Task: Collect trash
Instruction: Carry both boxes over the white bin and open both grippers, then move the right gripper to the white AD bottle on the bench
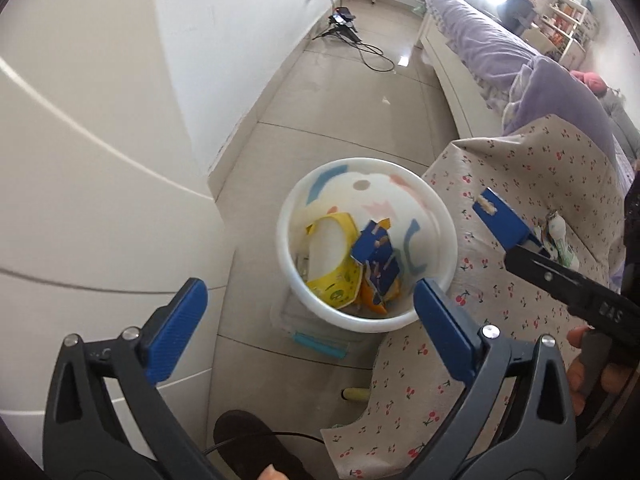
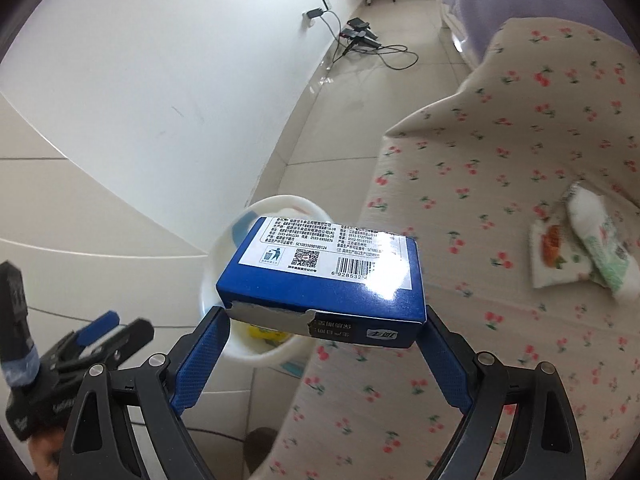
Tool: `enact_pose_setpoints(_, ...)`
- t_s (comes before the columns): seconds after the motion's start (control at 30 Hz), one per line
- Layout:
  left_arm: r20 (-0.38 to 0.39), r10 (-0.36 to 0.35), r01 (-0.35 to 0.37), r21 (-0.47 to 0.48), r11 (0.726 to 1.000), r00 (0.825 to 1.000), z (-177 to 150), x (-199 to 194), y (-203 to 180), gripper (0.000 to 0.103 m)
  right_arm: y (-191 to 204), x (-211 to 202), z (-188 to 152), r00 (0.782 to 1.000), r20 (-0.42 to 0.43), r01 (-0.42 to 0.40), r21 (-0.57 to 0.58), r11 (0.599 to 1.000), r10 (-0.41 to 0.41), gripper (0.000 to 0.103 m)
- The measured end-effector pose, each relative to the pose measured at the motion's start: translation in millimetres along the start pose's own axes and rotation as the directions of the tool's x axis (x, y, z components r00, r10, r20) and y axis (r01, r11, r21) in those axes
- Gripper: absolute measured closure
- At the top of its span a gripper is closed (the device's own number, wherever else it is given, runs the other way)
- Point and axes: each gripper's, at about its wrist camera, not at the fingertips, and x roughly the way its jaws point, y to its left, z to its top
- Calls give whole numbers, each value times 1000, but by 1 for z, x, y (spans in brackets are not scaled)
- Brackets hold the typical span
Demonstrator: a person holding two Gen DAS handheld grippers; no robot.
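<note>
A white bin [image 1: 360,322] stands on the floor beside the table, with a yellow wrapper [image 1: 336,280] and a torn blue and orange packet [image 1: 380,264] inside. My left gripper [image 1: 310,320] hangs above the bin's near rim, open, with nothing between its fingers. My right gripper [image 2: 320,344] is shut on a blue carton [image 2: 332,280], gripped by its two short ends. It holds the carton level, just right of the bin [image 2: 280,202] and over the table's edge. That carton [image 1: 502,220] also shows at the right of the left wrist view. The left gripper [image 2: 116,330] appears low on the left.
A cherry-print cloth [image 2: 480,160] covers the table, and two wrappers [image 2: 552,256] [image 2: 600,240] lie on it at the right. A white cabinet [image 1: 100,200] stands left of the bin. Further off are a purple bed [image 1: 480,32], and a tripod with cables [image 1: 344,28] on the tiled floor.
</note>
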Motion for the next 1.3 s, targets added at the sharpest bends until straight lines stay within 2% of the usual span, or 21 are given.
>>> enact_pose_setpoints(0.3, -6, 35, -36, -37, 999, 999, -2, -3, 17, 1, 16, 30, 8, 999, -25, -27, -27, 999, 26, 9)
enact_pose_setpoints(0.47, 1, 40, -40, -50, 998, 999, -2, -5, 23, 1, 20, 28, 9, 997, 19, -73, -37, 997, 74, 9)
enact_pose_setpoints(0.53, 7, 39, -38, -54, 998, 999, -2, -7, 24, 1, 16, 23, 11, 997, 17, -68, -29, 997, 69, 0)
enact_pose_setpoints(0.63, 17, 36, -35, -53, 998, 999, -3, -9, 25, 1, 13, 18, 10, 993, 34, -116, -18, 993, 117, 0)
enact_pose_setpoints(0.73, 18, 34, -33, -50, 998, 999, -4, -9, 24, 1, 14, 9, 7, 995, 60, -77, -39, 996, 79, 0)
enact_pose_setpoints(0.93, 18, 24, -24, -35, 999, 1000, -4, -9, 16, 1, 18, -4, 3, 995, 95, 55, -124, 991, -43, 0)
enact_pose_setpoints(1.3, 19, -2, 2, 9, 1000, 1000, -3, -10, -6, 1, -6, -36, -5, 990, 91, 117, -113, 987, -107, 0)
